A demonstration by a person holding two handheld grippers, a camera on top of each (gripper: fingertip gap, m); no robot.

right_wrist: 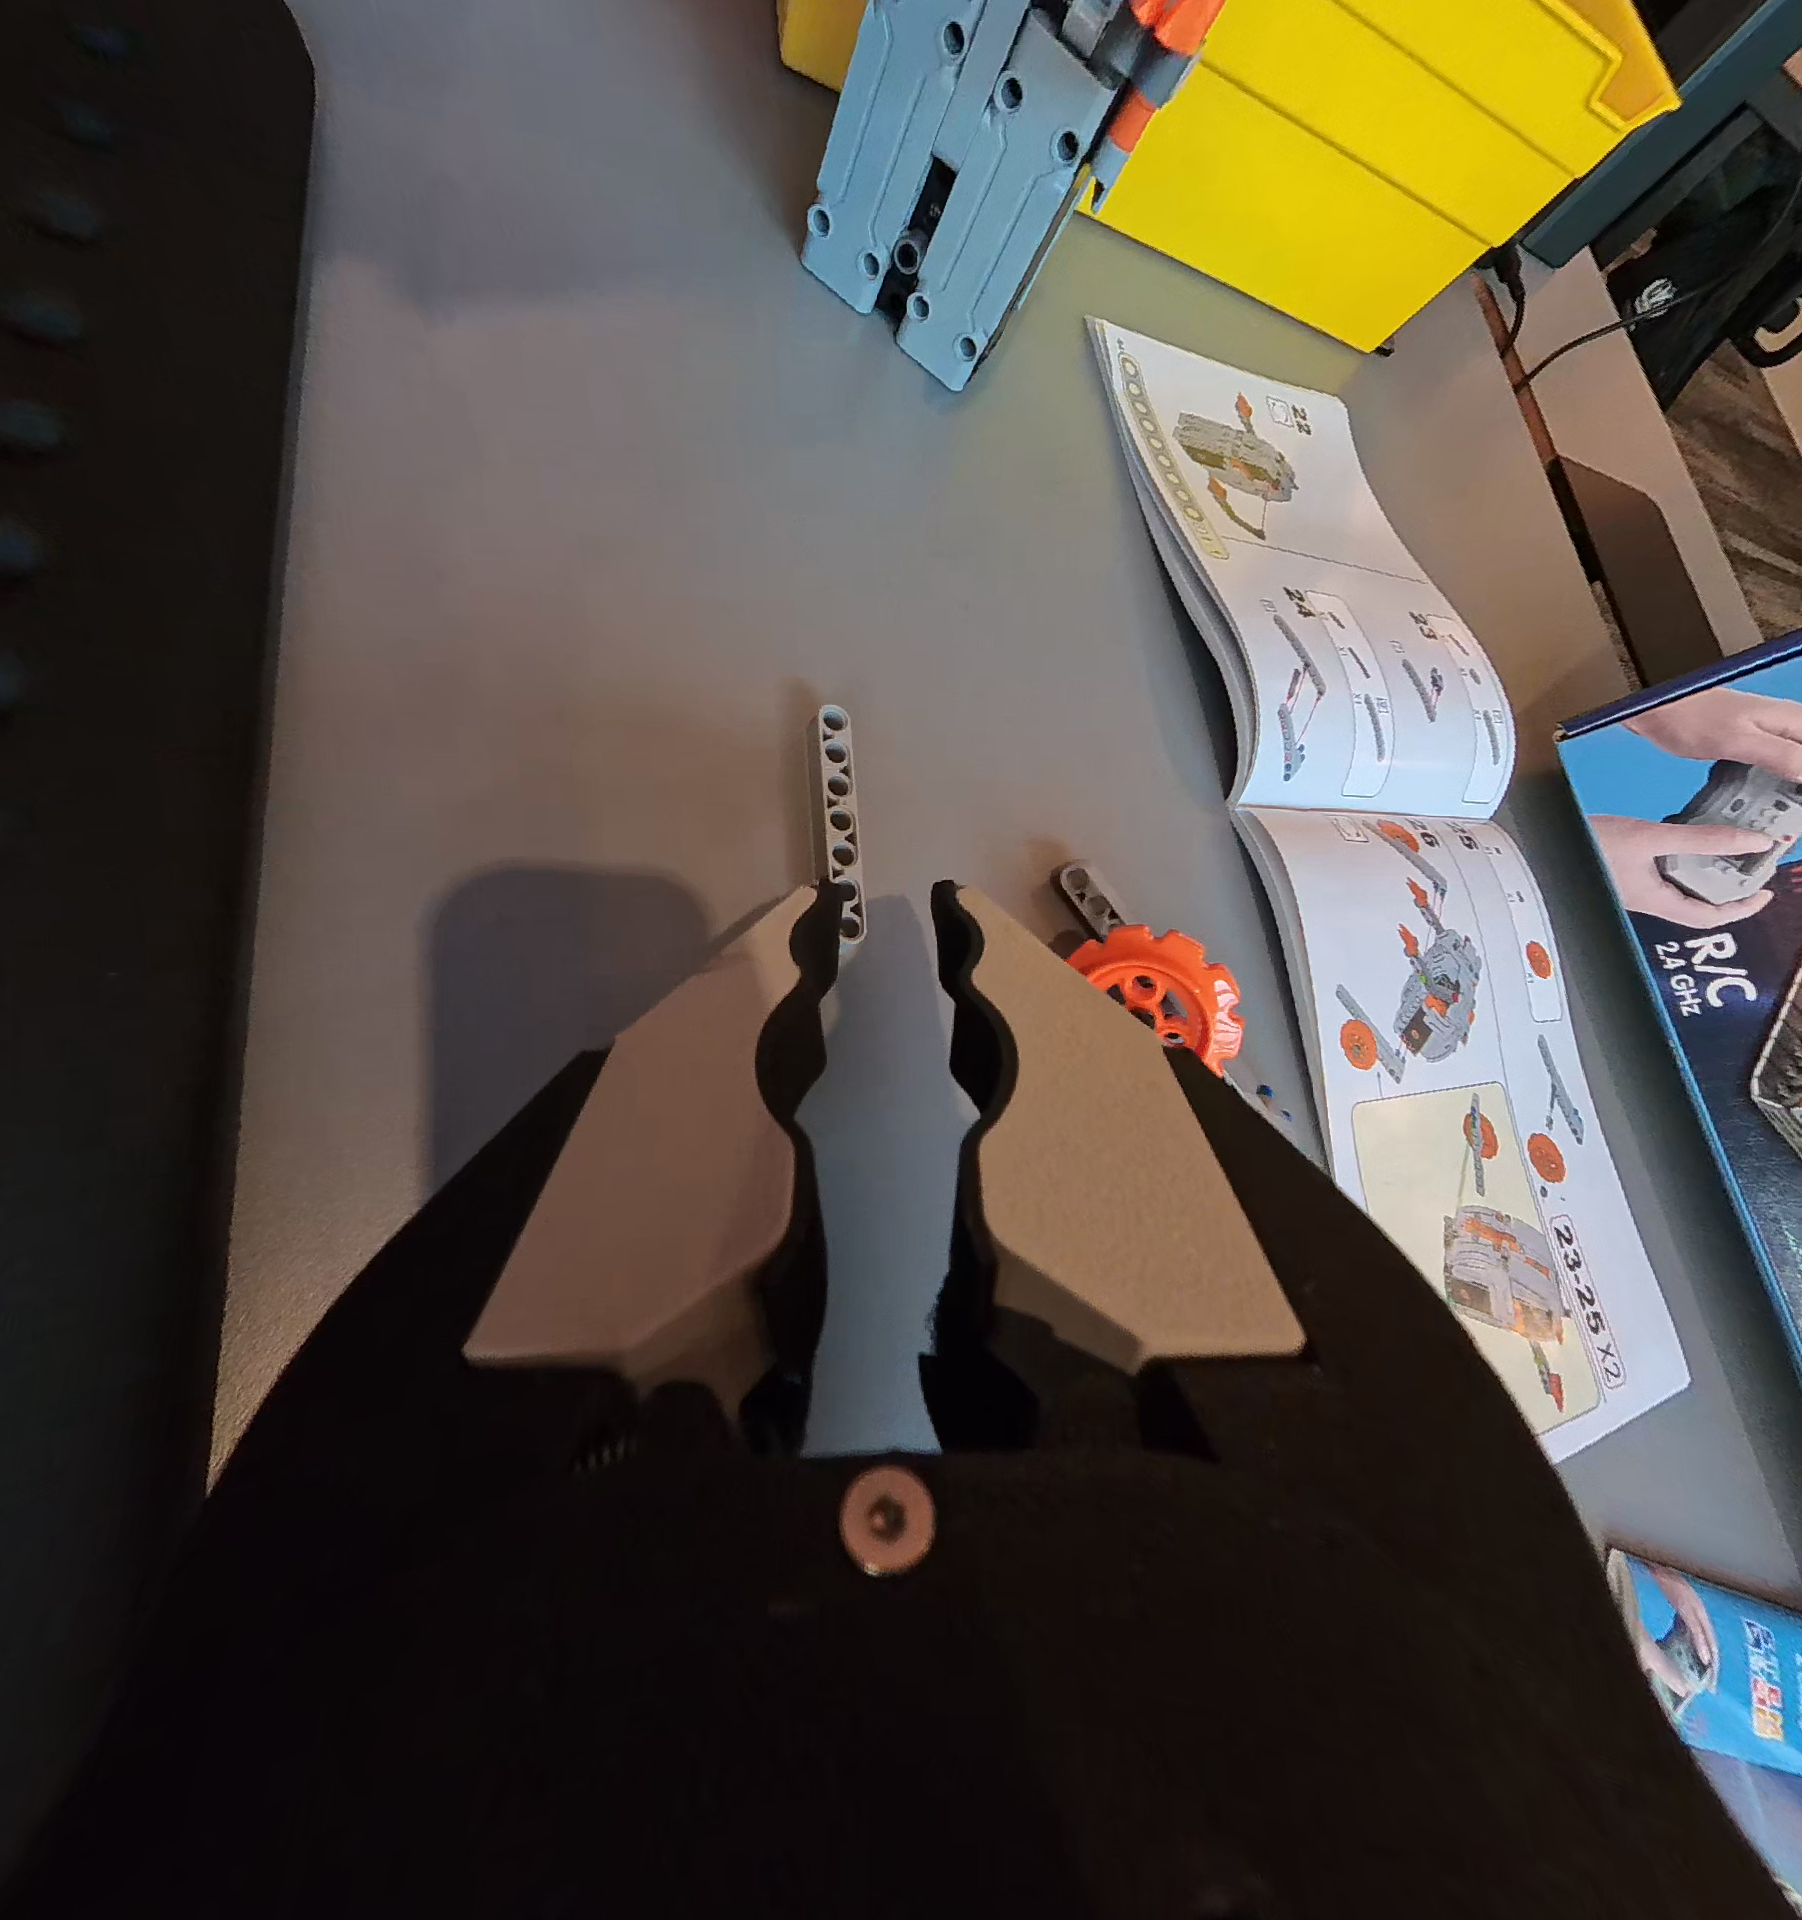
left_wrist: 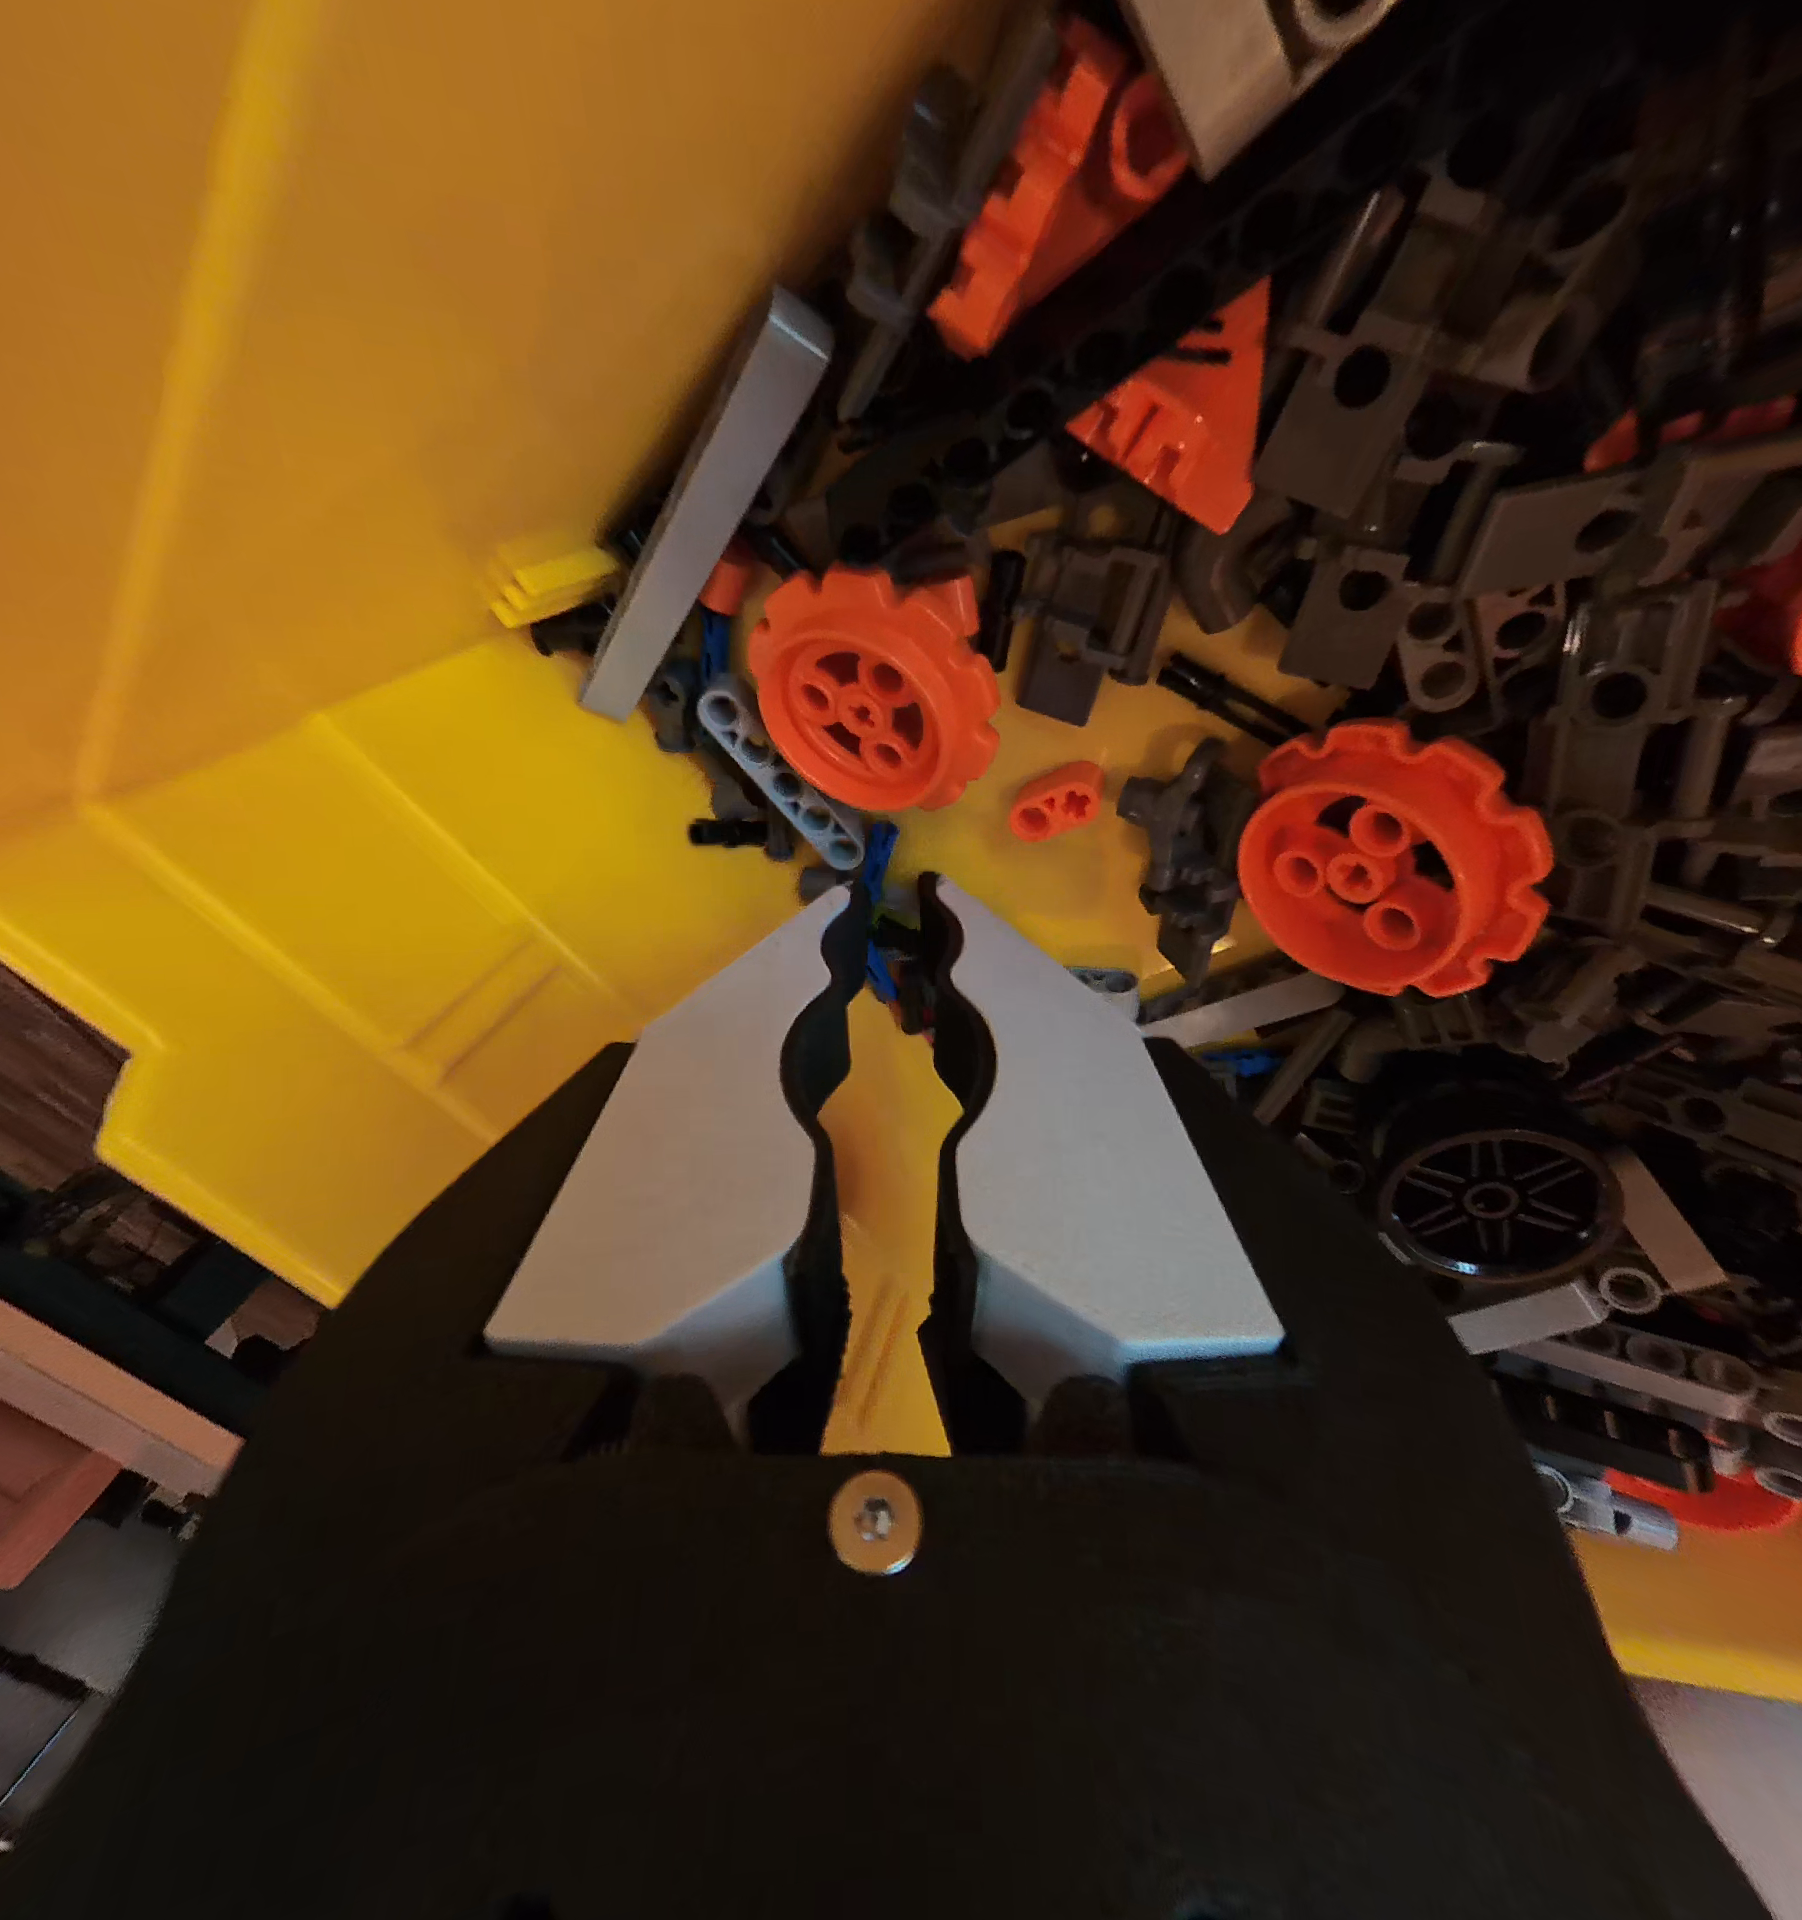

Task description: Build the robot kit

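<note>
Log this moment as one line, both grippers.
left gripper: over yellow bin, small parts between jaws | right gripper: open, above table, beside grey beam

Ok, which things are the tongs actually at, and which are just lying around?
At the tongs:
left tongs, small blue and black pins in yellow plastic bin
right tongs, pale grey holed beam

Lying around:
orange toothed wheels
open instruction booklet
blue cardboard box

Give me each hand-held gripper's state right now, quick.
Left hand-held gripper: nearly closed over small blue and black plastic pins in the yellow plastic bin; grip cannot be told.
Right hand-held gripper: open, empty, above the grey table.
</note>
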